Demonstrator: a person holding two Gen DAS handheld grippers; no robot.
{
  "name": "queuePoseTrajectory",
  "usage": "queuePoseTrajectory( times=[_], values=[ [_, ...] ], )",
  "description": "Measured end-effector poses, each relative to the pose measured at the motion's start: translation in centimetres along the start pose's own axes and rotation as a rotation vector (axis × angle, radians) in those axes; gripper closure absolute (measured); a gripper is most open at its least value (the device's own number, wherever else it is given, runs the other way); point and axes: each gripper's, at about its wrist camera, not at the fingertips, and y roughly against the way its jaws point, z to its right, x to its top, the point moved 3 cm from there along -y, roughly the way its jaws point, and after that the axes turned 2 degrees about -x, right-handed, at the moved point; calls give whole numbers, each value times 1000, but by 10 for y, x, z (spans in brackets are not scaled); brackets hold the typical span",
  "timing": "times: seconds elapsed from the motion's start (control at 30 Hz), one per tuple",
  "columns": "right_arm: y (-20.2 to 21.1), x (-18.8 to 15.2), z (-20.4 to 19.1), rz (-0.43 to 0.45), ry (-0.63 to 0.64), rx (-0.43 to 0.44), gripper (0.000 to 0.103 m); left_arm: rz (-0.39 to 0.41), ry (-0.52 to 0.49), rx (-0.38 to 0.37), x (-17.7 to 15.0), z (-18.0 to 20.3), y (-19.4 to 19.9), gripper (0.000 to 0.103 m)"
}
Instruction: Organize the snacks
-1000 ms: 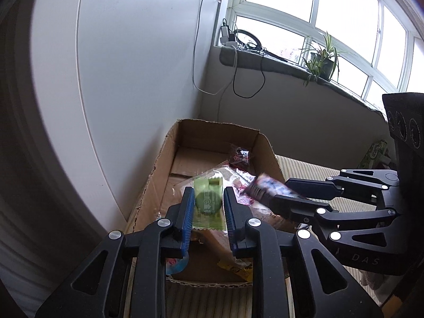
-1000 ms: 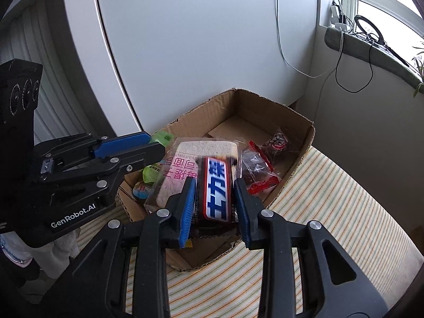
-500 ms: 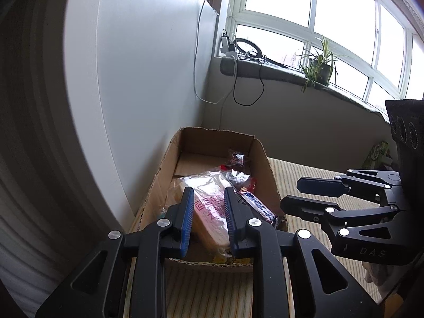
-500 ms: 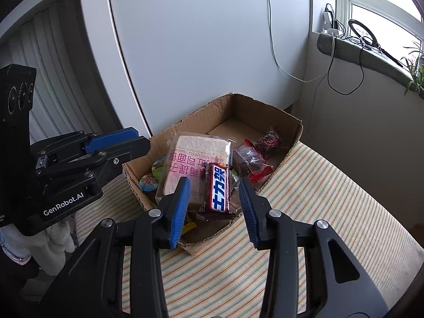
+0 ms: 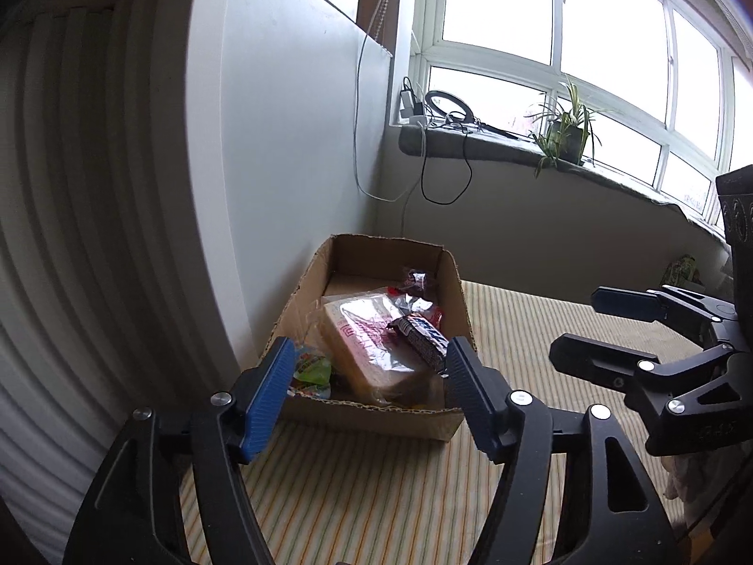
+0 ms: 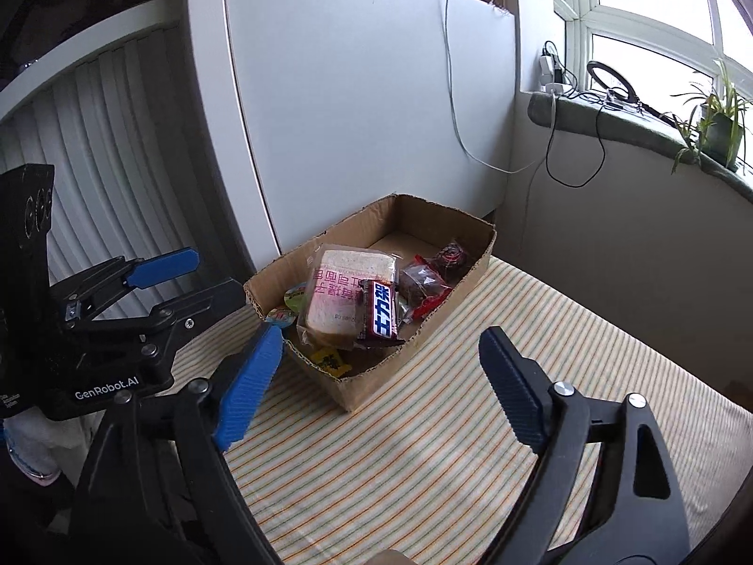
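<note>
Striped-cloth counter (image 6: 494, 391) carries the brown cardboard snack box (image 6: 376, 383) ahead of both empty, released grippers, left gripper (image 5: 369, 393) nearer, right gripper (image 6: 381, 383) alongside.

Both grippers were black plastic linkages studded with silver screws. The left gripper (image 6: 188, 278) carried ribbed blue pads and white "GenRobot.AI" lettering; the right gripper (image 6: 381, 381) wore matching blue pads.

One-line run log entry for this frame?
left gripper: open, empty | right gripper: open, empty | blue-wrapped candy bar: on bagged bread slice in brown cardboard box | both grippers outside box
</note>
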Motion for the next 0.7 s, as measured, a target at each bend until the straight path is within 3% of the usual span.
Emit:
queuePoseTrajectory(
  times=[0.27,0.7],
  values=[
    [17,-14,10,6,-30,-40,14,1,16,46,-8,1,11,32],
    [22,-18,22,15,-62,-51,14,4,12,38,-7,11,13,32]
  ],
)
